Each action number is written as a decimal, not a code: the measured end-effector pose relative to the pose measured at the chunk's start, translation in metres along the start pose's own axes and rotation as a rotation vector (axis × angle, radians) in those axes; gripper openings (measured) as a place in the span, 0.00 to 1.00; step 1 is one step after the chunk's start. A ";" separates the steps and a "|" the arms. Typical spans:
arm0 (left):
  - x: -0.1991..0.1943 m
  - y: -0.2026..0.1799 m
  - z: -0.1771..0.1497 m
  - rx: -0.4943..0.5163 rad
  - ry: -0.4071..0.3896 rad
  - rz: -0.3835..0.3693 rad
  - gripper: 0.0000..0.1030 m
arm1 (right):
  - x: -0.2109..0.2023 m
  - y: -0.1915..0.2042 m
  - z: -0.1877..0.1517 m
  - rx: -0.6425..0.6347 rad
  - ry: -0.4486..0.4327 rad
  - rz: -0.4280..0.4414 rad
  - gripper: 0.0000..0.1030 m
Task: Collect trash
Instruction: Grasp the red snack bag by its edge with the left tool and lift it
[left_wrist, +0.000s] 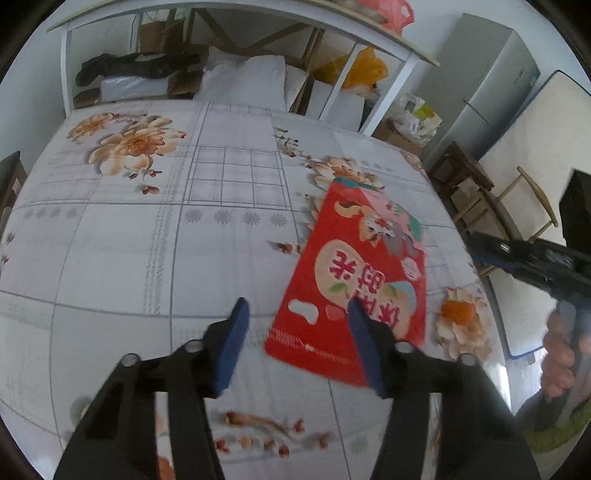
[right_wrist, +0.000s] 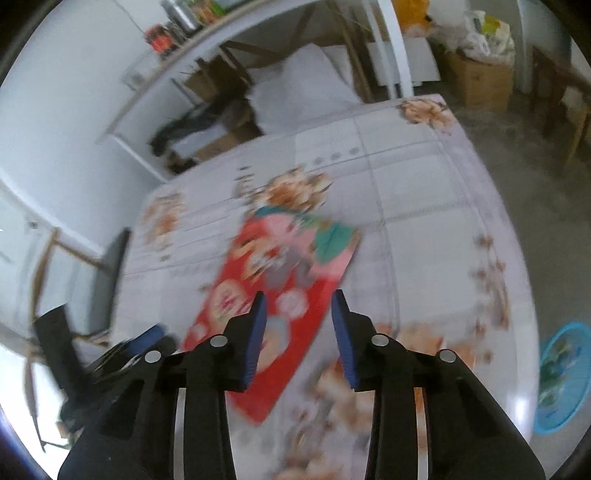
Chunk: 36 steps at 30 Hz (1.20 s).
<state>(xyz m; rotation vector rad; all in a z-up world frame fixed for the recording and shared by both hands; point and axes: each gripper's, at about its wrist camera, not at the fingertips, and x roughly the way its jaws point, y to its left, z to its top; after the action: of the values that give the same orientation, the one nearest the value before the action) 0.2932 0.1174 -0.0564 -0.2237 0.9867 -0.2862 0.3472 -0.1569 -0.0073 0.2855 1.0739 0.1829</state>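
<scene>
Black fingers (left_wrist: 236, 347) with blue pads (silver pivot screws), both alike.

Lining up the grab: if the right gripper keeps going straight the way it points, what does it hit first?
Most likely the red snack bag lying flat on the floral tablecloth. The right gripper is open, aimed at the bag's right edge; blur makes depth uncertain.
</scene>
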 end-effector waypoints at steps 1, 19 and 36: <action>0.005 0.000 0.002 -0.002 0.007 -0.006 0.44 | 0.012 0.001 0.008 -0.015 0.001 -0.057 0.31; -0.002 0.001 -0.033 0.067 0.117 -0.051 0.20 | 0.074 0.027 0.014 -0.072 0.172 -0.017 0.32; -0.043 0.034 -0.092 -0.175 0.187 -0.245 0.22 | 0.000 0.050 -0.111 -0.157 0.097 -0.051 0.32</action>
<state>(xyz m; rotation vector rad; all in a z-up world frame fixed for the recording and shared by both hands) 0.1980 0.1587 -0.0818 -0.4861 1.1720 -0.4512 0.2483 -0.0940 -0.0408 0.1083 1.1545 0.2356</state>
